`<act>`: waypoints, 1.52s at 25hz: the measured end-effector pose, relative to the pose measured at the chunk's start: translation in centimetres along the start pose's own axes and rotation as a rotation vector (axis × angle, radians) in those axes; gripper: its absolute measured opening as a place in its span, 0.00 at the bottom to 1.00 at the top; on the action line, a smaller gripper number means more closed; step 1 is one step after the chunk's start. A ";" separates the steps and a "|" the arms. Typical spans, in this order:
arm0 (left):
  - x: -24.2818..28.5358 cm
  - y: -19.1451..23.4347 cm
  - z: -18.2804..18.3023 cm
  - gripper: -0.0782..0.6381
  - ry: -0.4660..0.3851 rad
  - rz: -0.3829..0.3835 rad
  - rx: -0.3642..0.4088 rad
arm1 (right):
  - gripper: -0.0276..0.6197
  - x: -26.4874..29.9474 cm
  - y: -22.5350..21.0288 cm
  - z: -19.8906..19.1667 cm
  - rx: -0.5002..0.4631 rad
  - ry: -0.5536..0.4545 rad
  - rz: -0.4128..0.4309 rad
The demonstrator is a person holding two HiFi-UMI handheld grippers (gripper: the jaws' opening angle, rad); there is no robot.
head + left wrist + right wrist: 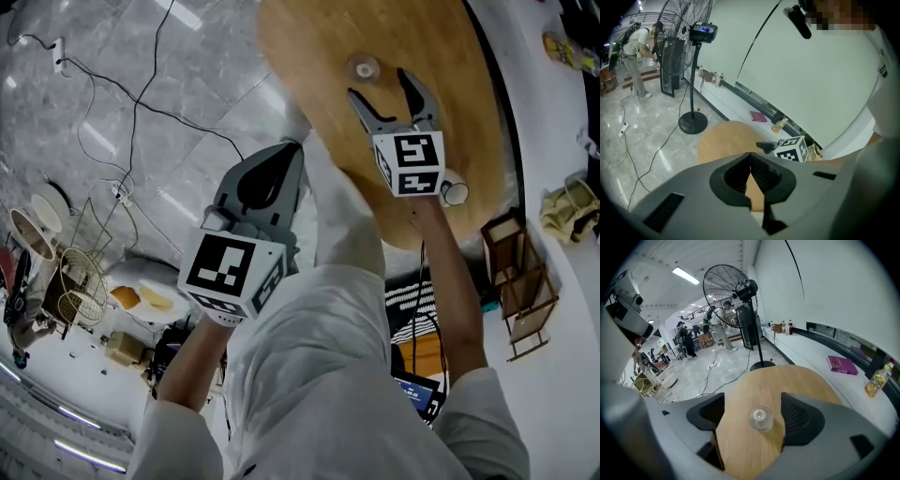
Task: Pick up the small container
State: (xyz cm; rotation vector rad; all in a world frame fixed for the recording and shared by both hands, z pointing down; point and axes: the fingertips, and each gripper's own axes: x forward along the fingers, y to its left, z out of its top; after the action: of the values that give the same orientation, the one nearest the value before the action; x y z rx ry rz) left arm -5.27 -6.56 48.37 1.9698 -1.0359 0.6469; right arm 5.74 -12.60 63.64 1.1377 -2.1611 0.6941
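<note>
The small clear container (364, 67) stands on the round wooden table (309, 56). In the right gripper view the small container (761, 418) shows in the gap between the jaws, nearer the right one, and neither pad touches it. From the head view it sits at the fingertips of my right gripper (378, 82), which is open. My left gripper (267, 178) hangs off the table's near edge over the floor. Its jaws meet tip to tip with nothing between them, so the left gripper (750, 174) is shut.
A second clear cup (455, 193) sits at the table's near right edge beside my right gripper's marker cube (412, 161). A standing fan (736, 289) is beyond the table. A purple book (842, 364) and a bottle (877, 380) lie on the ledge. Cables (141, 103) cross the floor.
</note>
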 end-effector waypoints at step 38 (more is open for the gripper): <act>4.4 3.0 -5.8 0.14 0.051 0.048 -0.141 | 0.65 12.5 -2.5 -10.6 -0.148 0.205 -0.046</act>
State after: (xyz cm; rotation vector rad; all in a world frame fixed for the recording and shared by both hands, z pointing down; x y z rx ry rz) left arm -5.82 -4.65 55.96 1.8033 -1.0709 0.6294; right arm 4.87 -13.45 80.17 0.9914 -1.9726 0.5928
